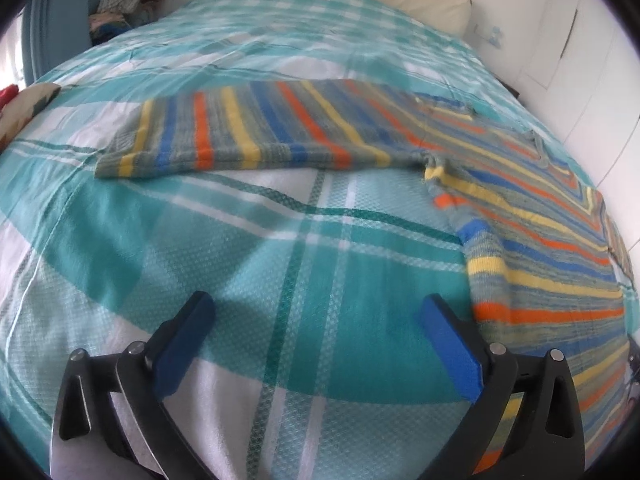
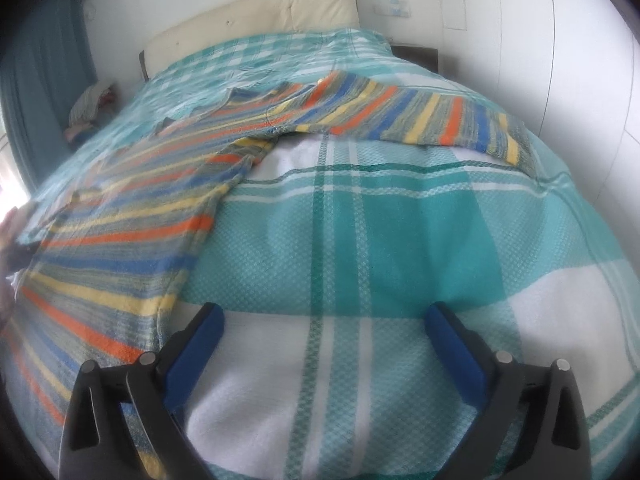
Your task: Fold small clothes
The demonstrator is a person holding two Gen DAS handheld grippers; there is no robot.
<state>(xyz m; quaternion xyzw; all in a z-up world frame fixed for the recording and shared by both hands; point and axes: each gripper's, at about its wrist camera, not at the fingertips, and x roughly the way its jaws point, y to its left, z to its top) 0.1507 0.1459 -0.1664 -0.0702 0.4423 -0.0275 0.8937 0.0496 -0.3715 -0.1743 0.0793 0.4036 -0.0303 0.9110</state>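
A striped knitted sweater [image 1: 532,240] in orange, yellow, blue and grey lies spread flat on the bed. In the left wrist view its left sleeve [image 1: 248,132] stretches out across the middle, and the body fills the right side. My left gripper [image 1: 316,312] is open over bare bedspread, its right finger close beside the sweater's lower side edge. In the right wrist view the sweater body [image 2: 132,224] lies at the left and the other sleeve [image 2: 424,120] reaches right. My right gripper [image 2: 324,316] is open with only bedspread between its pads, just right of the hem.
A teal and white checked bedspread [image 1: 304,248] covers the bed. A cream headboard [image 2: 256,12] stands at the far end. A heap of clothes [image 1: 124,4] lies beyond the bed's far left corner. White wardrobe doors [image 2: 560,60] run along the right. A hand [image 2: 10,232] shows at the left edge.
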